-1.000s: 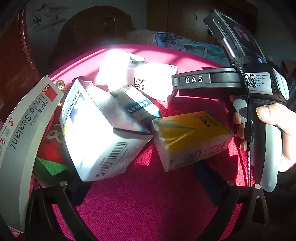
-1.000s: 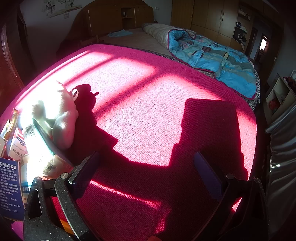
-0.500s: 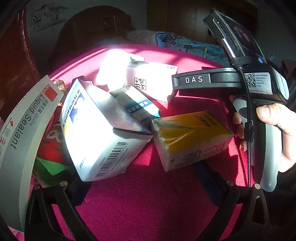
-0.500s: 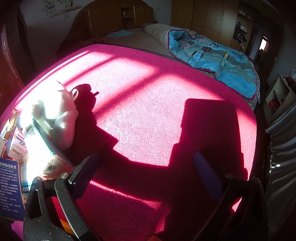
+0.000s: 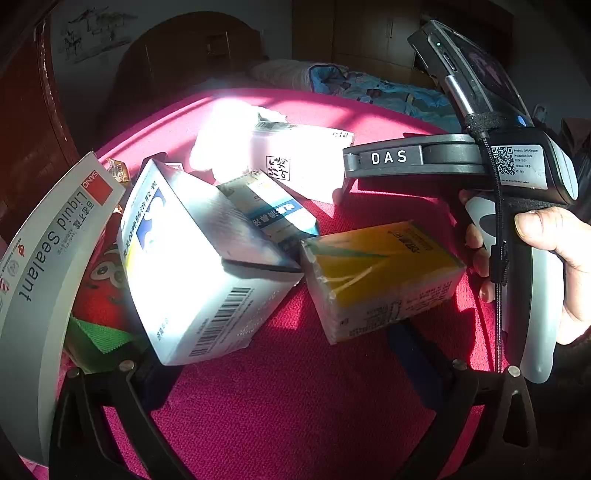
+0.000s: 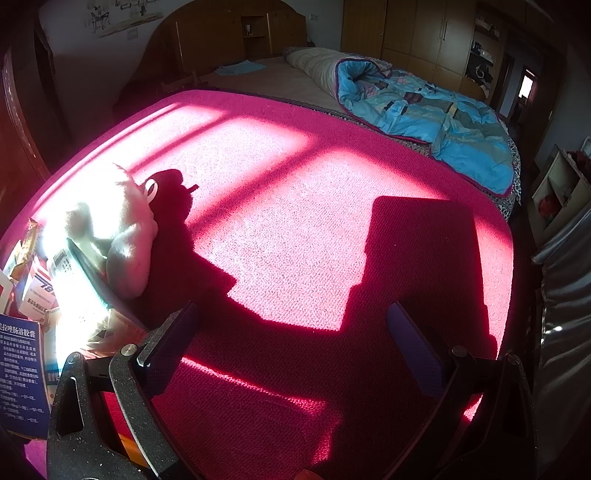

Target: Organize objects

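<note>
Behind the desk (image 6: 295, 229), covered in magenta cloth and striped with sun and shadow: a bed (image 6: 266, 75) with a wooden headboard (image 6: 229, 33), a rolled pale quilt (image 6: 314, 62) touching a crumpled blue duvet (image 6: 436, 110). Wooden wardrobes (image 6: 413, 33) along the far wall. Open shelving (image 6: 557, 184) at far right.

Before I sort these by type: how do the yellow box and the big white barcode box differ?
The yellow box is smaller and lies flat on the pink cloth; the white box is bulkier and tilted, propped against the pile. The yellow box has a yellow top and pale sides; the white box has blue print and a barcode facing us. Both are closed cartons, and neither is gripped.
</note>
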{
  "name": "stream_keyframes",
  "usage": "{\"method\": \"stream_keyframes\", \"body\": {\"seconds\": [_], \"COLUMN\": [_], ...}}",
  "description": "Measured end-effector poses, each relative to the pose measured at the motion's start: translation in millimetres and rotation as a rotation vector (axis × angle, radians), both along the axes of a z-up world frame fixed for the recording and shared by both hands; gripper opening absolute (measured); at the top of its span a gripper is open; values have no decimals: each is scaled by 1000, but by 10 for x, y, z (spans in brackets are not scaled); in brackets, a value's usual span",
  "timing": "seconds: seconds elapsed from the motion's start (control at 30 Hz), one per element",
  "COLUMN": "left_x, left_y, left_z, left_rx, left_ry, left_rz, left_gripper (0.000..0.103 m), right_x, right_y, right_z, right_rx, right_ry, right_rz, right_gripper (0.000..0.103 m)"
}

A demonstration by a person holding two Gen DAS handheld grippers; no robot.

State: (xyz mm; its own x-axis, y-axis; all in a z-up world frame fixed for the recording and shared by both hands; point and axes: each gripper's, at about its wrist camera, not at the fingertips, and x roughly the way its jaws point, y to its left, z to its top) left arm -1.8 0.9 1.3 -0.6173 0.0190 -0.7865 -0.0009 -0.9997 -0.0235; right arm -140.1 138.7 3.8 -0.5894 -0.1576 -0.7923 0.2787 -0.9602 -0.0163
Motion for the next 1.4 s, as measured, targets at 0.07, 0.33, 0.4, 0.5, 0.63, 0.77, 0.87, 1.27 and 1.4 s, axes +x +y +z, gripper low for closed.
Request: {"method": "stream_keyframes", "body": {"seconds": [0.07, 0.33, 0.4, 0.5, 0.63, 0.77, 0.87, 1.27, 1.4], "left_x": [-2, 70, 204, 477, 906, 1224, 1273, 520, 346], "left_y": [4, 45, 98, 105, -183, -652, -905, -1012, -994], "left_z": [4, 64, 206, 541, 904, 1214, 1269, 784, 658], "left_rx": [-3, -11, 19, 61, 132, 124, 111, 84, 93], "left_ry": [0, 21, 76, 164, 283, 380, 363, 128, 73], "left_rz": [0, -16, -60, -101, -51, 121, 231, 145, 135], "left_gripper": [103, 103, 103, 103, 103, 103, 103, 103, 94], "right_x": [-7, -23, -22, -26, -49, 12, 152, 878, 925], "right_y": [-2, 4, 62, 191, 388, 484, 365, -214, -329], "right_z": [2, 8, 29, 72, 263, 510, 600, 190, 117], "right_rx": [-3, -23, -67, -146, -263, -391, -461, -171, -80], "right_ry": [-1, 0, 2, -2, 30, 93, 47, -27, 4], "right_rz": [0, 0, -2, -6, 14, 150, 426, 986, 1033], "right_gripper": [103, 103, 103, 103, 103, 103, 103, 103, 103]}}
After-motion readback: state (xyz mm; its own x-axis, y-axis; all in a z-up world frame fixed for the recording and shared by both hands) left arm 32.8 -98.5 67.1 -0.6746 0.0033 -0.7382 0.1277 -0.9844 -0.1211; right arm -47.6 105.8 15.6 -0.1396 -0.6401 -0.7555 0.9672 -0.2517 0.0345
